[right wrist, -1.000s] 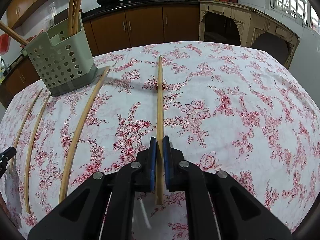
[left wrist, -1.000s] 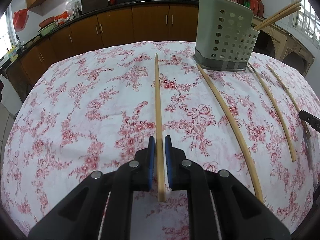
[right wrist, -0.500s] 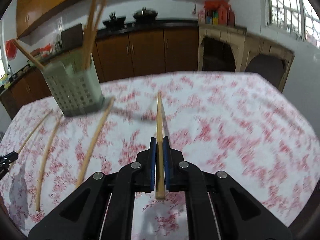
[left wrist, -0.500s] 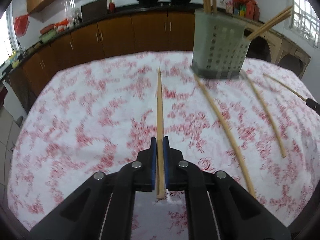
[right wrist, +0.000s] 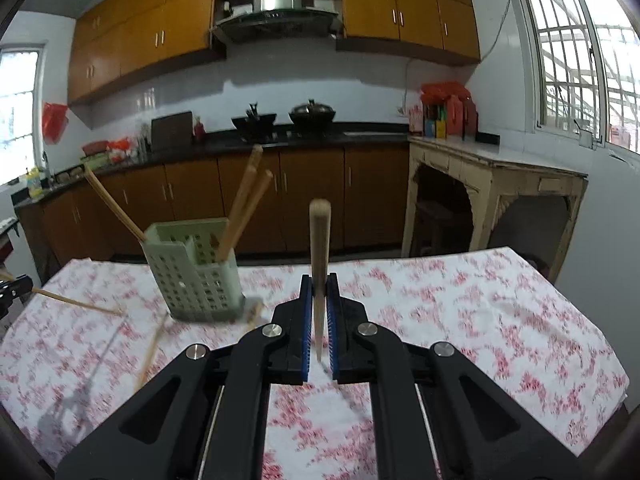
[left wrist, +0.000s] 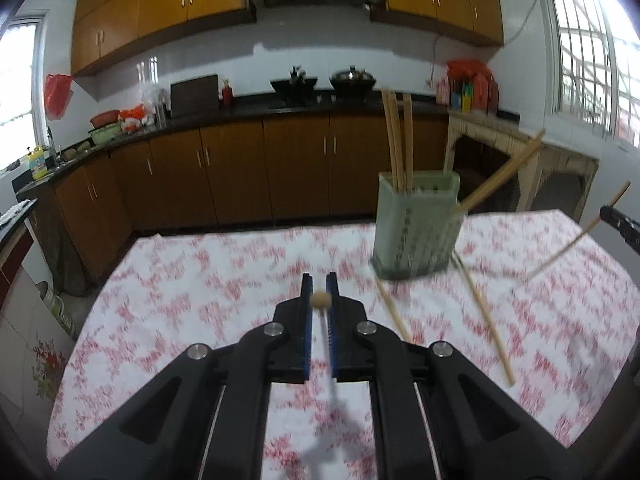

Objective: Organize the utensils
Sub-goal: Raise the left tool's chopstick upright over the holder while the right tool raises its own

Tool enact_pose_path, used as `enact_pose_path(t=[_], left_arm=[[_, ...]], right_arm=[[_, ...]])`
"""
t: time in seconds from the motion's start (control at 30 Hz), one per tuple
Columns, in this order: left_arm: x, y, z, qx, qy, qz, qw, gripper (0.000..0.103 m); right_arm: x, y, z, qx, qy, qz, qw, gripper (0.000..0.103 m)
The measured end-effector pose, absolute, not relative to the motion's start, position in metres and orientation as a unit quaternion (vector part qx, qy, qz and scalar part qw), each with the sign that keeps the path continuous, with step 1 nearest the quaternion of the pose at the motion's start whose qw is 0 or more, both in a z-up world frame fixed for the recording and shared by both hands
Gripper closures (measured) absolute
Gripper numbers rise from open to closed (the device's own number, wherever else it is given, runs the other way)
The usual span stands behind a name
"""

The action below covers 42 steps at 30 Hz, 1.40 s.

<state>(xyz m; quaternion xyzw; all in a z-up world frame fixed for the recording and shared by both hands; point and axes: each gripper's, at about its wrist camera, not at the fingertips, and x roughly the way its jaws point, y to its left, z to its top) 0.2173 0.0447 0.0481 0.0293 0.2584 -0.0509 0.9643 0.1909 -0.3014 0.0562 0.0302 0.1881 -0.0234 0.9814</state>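
Observation:
My left gripper [left wrist: 319, 282] is shut on a wooden chopstick [left wrist: 320, 299], lifted off the table and seen almost end-on. My right gripper [right wrist: 319, 282] is shut on a second chopstick [right wrist: 319, 240], which rises steeply from its pads. The pale green perforated holder [left wrist: 416, 224] [right wrist: 192, 276] stands on the far part of the table with several chopsticks upright or leaning in it. Two loose chopsticks [left wrist: 482, 312] lie in front of it. The right gripper [left wrist: 620, 224] shows at the left wrist view's right edge, and the left gripper [right wrist: 12, 290] shows at the right wrist view's left edge.
The table wears a white cloth with red flowers [left wrist: 192, 280] [right wrist: 460, 304]. Brown kitchen cabinets and a dark counter with woks [right wrist: 280, 120] run behind it. A worn cream side table [right wrist: 492, 200] stands at the right, windows beyond.
Both grippers closed fully on their chopsticks and rose off the cloth, tipping up toward level. The chopsticks left the table and the holder now sits lower in both views.

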Motion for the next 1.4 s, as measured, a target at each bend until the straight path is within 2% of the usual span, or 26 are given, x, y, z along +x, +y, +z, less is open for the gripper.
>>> enact_pose_path(t=[0.2,0.6,1.07,1.4], left_arm=[[0.222,0.046,0.067,0.010,0.242,-0.052,0.969,0.095],[0.224,0.042,0.071,0.008,0.241,-0.058,0.969,0.095],[0.216,0.000,0.139,0.013,0.182,-0.120,0.976,0.095],[0.244,-0.051,0.190,-0.008,0.116,-0.126,0.985,0.095]], right_arm=[[0.197,-0.301,0.062,0.061,0.189,-0.002,0.980,0.095],[0.197,-0.298,0.064,0.069,0.189,0.002,0.980,0.095],[0.193,-0.292,0.136,0.102,0.167,0.084,0.977,0.095],[0.219,-0.265,0.173,0.090,0.123,0.105,0.983,0.095]])
